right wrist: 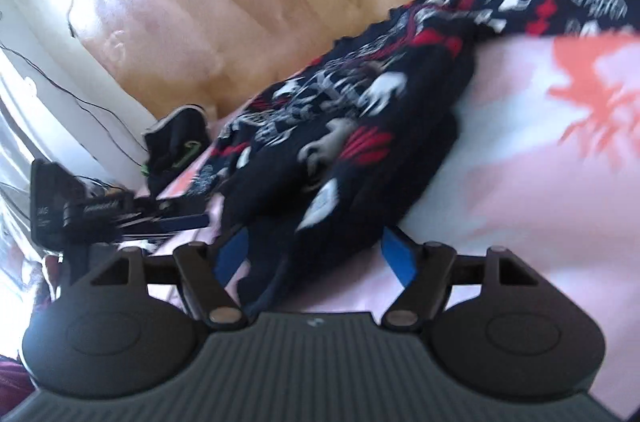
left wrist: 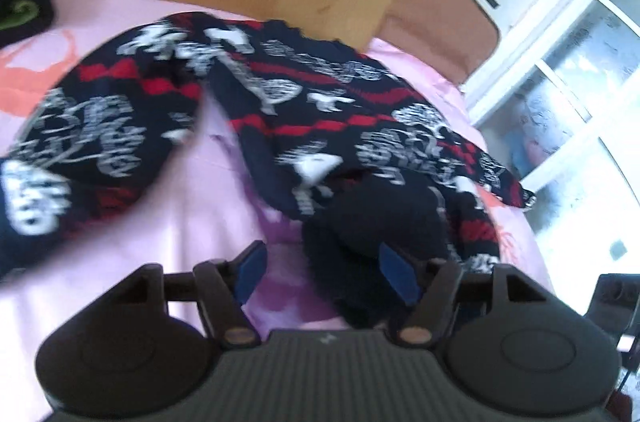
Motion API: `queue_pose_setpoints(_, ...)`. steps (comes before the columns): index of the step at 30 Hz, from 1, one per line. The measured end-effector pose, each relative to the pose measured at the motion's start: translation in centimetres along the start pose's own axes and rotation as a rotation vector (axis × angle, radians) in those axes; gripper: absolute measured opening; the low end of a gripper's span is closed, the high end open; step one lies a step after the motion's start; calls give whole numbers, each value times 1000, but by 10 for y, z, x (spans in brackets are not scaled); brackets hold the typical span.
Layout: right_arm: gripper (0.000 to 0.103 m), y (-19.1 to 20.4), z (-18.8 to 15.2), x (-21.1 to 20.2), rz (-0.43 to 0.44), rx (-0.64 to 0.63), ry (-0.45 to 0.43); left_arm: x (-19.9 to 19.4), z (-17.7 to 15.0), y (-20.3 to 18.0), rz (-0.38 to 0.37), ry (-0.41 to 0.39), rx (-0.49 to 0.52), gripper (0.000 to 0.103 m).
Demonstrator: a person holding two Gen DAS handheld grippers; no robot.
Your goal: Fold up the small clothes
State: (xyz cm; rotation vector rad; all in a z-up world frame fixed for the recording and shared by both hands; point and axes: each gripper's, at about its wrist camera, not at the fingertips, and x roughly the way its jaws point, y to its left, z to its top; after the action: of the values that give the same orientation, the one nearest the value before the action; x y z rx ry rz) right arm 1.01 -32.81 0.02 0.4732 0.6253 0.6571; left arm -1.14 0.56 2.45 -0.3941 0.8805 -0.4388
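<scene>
Daylight floods in from the window (left wrist: 576,70) on the far right of my left view, and its panes and frame are washed nearly white. In my right view the same glare burns out the far left edge, bleaching the wall (right wrist: 36,34) there. The pink sheet (right wrist: 500,182) looks pale and overexposed near me. Both pictures are smeared by motion: the white print on the dark patterned garment (left wrist: 280,110) streaks and cannot be read. My own housing (left wrist: 320,374) at the near edge stays fairly crisp. Straight lines bow outward toward the corners. Shadows are soft and shallow under the cloth.
</scene>
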Motion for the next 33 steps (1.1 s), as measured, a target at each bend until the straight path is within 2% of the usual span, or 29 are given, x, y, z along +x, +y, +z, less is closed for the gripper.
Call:
queue_pose_setpoints(1,47,3,-3,6,9,12,1,6,-2,-7,8,15,27,34)
queue_pose_setpoints(2,28,6,-3,13,3,13,14,16,0,-10,22,43,38,5)
queue_pose_setpoints(3,10,8,-1,19,-18,3,28,23,3,-12,22,75,39,6)
queue_pose_setpoints(4,10,10,2,18,-27,-2,26,21,2,-13,12,79,39,6)
queue_pose_setpoints(6,10,10,15,0,5,-4,-26,1,5,-18,-4,37,77,6)
queue_pose_setpoints(9,10,11,41,-55,19,-72,-174,-62,5,-27,-83,-76,150,6)
queue_pose_setpoints(12,10,2,61,-108,-80,-119,-303,-112,-8,-40,-154,-172,282,12)
queue_pose_setpoints(13,10,-4,65,-120,-143,-129,-339,-121,-12,-41,-166,-196,312,29)
queue_pose_setpoints(14,10,-13,68,-126,-184,-111,-350,-129,-18,-40,-156,-231,336,56)
queue_pose_setpoints(15,14,-21,69,-127,-217,-79,-349,-132,-21,-38,-134,-256,339,66)
queue_pose_setpoints(16,15,-28,67,-126,-267,-60,-350,-132,-23,-32,-109,-269,323,70)
queue_pose_setpoints(17,17,-33,64,-122,-315,-57,-356,-128,-22,-23,-91,-254,281,71)
queue_pose_setpoints(19,43,-48,55,-117,-349,-19,-333,-116,-17,1,-67,-193,159,74)
queue_pose_setpoints(21,46,-60,46,-114,-342,29,-317,-100,-14,23,-34,-124,40,74)
queue_pose_setpoints(23,48,-65,40,-109,-358,22,-290,-83,-15,37,-28,-56,-43,74)
queue_pose_setpoints(25,61,-69,35,-109,-389,-18,-263,-67,-20,43,-59,10,-86,74)
queue_pose_setpoints(27,68,-69,29,-102,-444,-75,-244,-51,-26,37,-93,65,-95,74)
queue_pose_setpoints(31,69,-80,21,-85,-488,-113,-177,-17,-42,13,-130,176,-60,76)
queue_pose_setpoints(32,68,-81,18,-82,-489,-117,-165,-19,-46,7,-124,159,-41,76)
queue_pose_setpoints(33,52,-76,14,-81,-497,-152,-175,-20,-48,-2,-108,165,-14,72)
